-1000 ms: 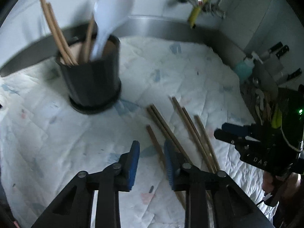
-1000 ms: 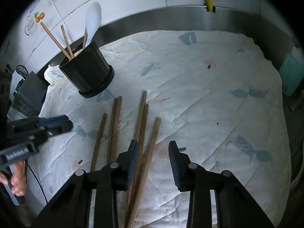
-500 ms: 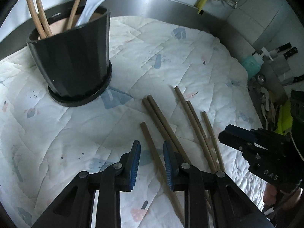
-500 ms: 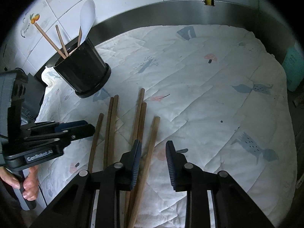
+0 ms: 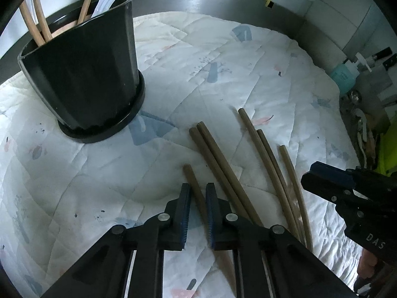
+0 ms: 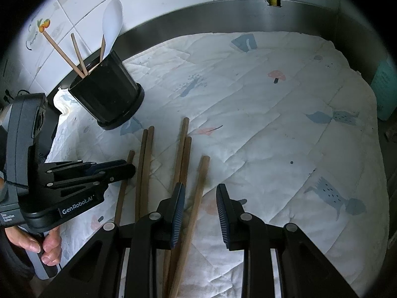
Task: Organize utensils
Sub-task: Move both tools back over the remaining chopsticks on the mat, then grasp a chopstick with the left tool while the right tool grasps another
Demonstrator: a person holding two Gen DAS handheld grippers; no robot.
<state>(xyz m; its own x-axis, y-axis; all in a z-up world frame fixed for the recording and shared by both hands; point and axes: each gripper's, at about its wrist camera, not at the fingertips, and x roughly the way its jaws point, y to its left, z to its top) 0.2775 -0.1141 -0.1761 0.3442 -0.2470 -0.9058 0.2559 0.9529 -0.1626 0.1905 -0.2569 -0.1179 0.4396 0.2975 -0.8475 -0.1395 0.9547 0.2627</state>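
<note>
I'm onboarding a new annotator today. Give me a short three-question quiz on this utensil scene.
1. True or false: six loose brown wooden chopsticks lie on the white quilted cloth.
2. Which stands in the black ribbed utensil holder: A) white plastic spoon, B) knife?
3. Which gripper straddles the leftmost chopstick: left gripper or right gripper?

Key: 1 true; 2 A; 3 left.

Landmark: the black utensil holder [image 6: 108, 96], stood on the quilted mat [image 6: 273, 124].
Right of the holder: bare mat is seen as far as the steel rim [image 6: 223, 10] — no obstacle there.
Near side of the holder: six brown chopsticks [image 6: 182, 149] are laid flat, close together.
Above the holder: its mouth is crowded by leaning chopsticks and a white spoon [image 6: 113, 23].
Beside the laid sticks: the left gripper [image 6: 124, 170] — low over the leftmost one.
</note>
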